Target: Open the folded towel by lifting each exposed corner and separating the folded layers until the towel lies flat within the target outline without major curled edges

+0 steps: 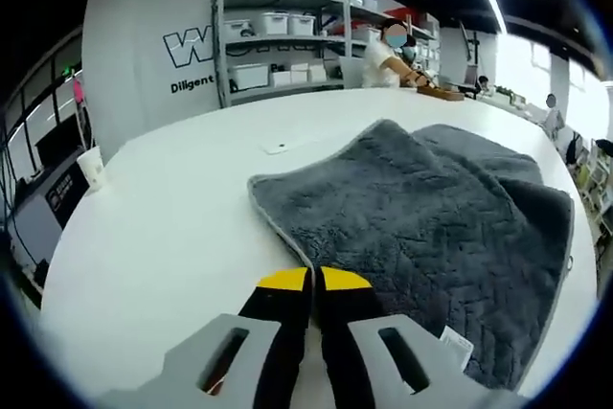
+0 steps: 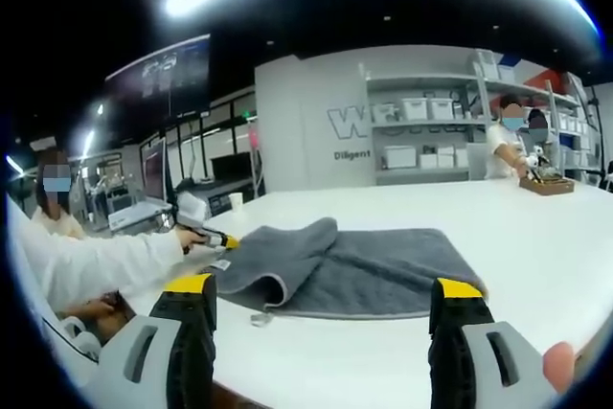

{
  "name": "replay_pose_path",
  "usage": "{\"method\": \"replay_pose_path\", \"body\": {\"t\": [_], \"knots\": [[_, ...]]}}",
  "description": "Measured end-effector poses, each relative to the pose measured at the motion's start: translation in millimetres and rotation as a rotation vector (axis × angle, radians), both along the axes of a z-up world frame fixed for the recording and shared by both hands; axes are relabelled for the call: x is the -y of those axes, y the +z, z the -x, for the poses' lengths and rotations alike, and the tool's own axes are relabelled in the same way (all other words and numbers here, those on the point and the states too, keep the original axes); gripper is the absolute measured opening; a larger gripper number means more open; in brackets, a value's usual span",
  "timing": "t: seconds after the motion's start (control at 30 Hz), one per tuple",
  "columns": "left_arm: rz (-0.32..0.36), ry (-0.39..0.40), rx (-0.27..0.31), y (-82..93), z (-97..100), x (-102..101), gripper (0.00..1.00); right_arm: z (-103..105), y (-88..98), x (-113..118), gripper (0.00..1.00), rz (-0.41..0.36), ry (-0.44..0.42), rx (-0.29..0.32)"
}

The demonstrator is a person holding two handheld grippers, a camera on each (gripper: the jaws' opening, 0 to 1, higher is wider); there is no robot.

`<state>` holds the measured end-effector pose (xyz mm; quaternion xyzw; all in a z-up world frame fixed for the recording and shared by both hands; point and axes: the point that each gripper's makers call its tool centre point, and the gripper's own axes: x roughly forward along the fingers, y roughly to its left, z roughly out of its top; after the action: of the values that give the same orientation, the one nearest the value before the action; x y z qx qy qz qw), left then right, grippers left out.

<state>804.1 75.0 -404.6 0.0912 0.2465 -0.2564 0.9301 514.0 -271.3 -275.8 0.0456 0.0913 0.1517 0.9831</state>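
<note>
The grey towel lies partly folded on the white table; the left hand-held gripper pinches its edge; the right hand-held gripper stands wide open, holding nothing.

Dark grey towel, plush with a zigzag weave and a paler stitched edge, spread on the white desk. Still partly folded: 1 layer turned back over the rest, forming a raised, curled flap. Small white label at 1 corner.

One towel, two grippers
</note>
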Motion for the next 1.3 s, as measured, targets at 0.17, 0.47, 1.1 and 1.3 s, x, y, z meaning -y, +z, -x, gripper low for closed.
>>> {"method": "replay_pose_path", "body": {"t": [0.17, 0.47, 1.1, 1.3], "knots": [[-0.043, 0.008, 0.013, 4.3, 1.0, -14, 0.03, 0, -1.2, 0, 0.93, 0.007, 0.000, -0.007], [-0.082, 0.060, 0.005, 0.2, 3.5, -48, 0.03, 0, -3.4, 2, 0.96, 0.008, -0.005, -0.020], [-0.166, 0.176, -0.002, -3.6, 9.9, -126, 0.03, -2, -8.8, 0, 0.99, 0.014, -0.005, -0.051], [-0.207, 0.196, 0.000, -3.9, 11.8, -145, 0.03, -2, -8.8, 1, 0.99, 0.012, -0.008, -0.052]]}}
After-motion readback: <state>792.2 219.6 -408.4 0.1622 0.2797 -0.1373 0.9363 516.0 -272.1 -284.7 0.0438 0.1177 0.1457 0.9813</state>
